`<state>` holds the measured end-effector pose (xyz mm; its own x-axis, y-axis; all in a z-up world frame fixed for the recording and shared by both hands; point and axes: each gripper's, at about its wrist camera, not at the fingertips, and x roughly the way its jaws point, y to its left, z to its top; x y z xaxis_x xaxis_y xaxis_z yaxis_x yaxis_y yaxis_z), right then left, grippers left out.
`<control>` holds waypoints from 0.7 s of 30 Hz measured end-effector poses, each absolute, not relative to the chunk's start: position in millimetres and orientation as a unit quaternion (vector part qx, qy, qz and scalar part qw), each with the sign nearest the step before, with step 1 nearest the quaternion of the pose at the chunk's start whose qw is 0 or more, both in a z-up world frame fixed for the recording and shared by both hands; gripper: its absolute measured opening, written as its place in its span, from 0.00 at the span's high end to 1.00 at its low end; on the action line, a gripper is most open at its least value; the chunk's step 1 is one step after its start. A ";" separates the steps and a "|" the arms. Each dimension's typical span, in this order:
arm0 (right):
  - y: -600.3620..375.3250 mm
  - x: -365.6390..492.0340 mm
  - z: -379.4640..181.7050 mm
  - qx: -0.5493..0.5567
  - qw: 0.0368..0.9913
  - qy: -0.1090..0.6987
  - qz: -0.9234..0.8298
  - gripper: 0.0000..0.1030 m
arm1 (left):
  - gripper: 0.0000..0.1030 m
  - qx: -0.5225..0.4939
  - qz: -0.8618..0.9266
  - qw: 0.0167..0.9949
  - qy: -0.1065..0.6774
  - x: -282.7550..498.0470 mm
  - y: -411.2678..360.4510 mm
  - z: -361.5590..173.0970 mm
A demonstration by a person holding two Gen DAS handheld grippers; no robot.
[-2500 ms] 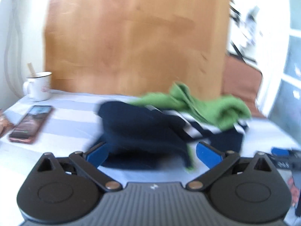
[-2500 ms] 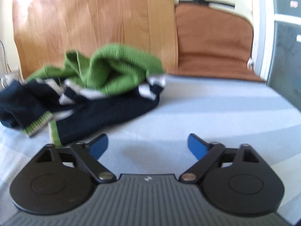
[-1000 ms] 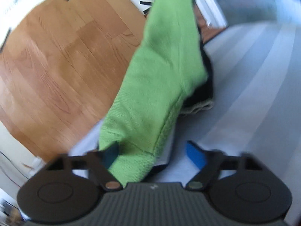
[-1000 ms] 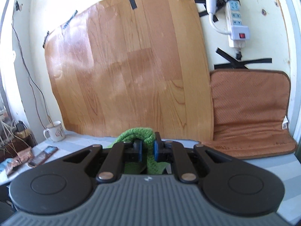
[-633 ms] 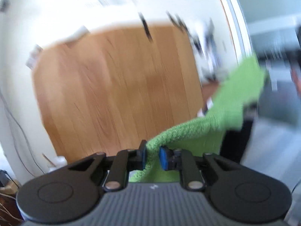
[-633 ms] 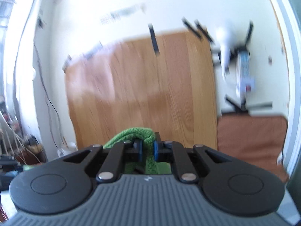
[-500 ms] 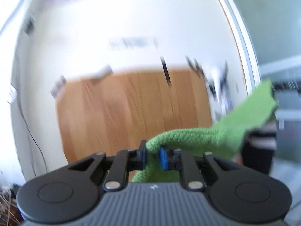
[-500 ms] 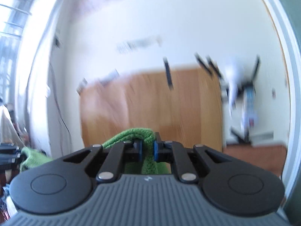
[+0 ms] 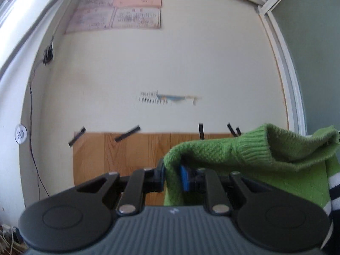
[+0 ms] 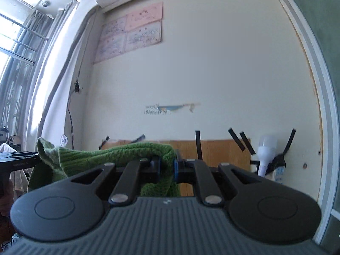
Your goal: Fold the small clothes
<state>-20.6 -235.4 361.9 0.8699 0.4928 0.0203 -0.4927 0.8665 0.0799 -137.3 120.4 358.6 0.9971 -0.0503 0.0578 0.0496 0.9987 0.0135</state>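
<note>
Both grippers are gripping the green sweater (image 9: 265, 155) up in the air, facing the wall (image 9: 170, 63) — likely to shake it out flat before folding. Left gripper (image 9: 172, 175) is clamping a knit edge; right gripper (image 10: 166, 170) is pinching another bunched edge. Chunky knit, ribbed cuff, navy-and-white stripes hanging at the side — soft, drooping between the holds.

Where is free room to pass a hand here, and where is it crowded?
No set-down surface shows in either view. Free: the air ahead, toward the wall above the wooden panel. Crowded: the green sweater spans between the left gripper and the right gripper, both shut on it.
</note>
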 end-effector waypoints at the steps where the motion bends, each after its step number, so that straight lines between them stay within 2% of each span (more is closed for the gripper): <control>1: -235.6 -4.1 347.1 0.047 0.967 0.022 0.250 0.87 | 0.86 0.002 -0.026 1.000 -0.004 -113.0 118.8 346.4; 8: -226.2 154.2 211.0 0.075 0.968 0.165 0.175 0.86 | 0.85 -0.019 0.010 0.987 0.162 79.9 95.7 235.0; 10: -213.3 198.1 159.2 0.046 0.968 0.206 0.139 0.81 | 0.74 -0.018 0.026 0.977 0.210 128.9 84.4 194.0; 11: -208.3 211.1 137.4 0.023 0.965 0.233 0.117 0.72 | 0.64 -0.015 0.032 0.969 0.246 150.5 80.0 170.5; 12: -205.2 224.9 111.4 0.007 0.958 0.271 0.098 0.68 | 0.66 -0.017 0.035 0.959 0.280 167.0 77.5 145.5; 13: -205.8 233.1 86.9 0.007 0.945 0.310 0.100 0.69 | 0.67 -0.023 0.032 0.949 0.313 178.4 77.6 119.1; 15: -212.6 224.7 50.8 0.019 0.932 0.339 0.126 0.69 | 0.67 -0.027 0.017 0.938 0.346 177.8 80.4 80.7; 18: -219.1 198.7 26.4 0.006 0.918 0.363 0.163 0.69 | 0.62 -0.027 0.010 0.935 0.353 160.4 89.0 44.1; 21: -222.8 176.2 14.1 0.007 0.901 0.387 0.196 0.63 | 0.56 -0.018 0.000 0.935 0.353 140.1 97.3 23.4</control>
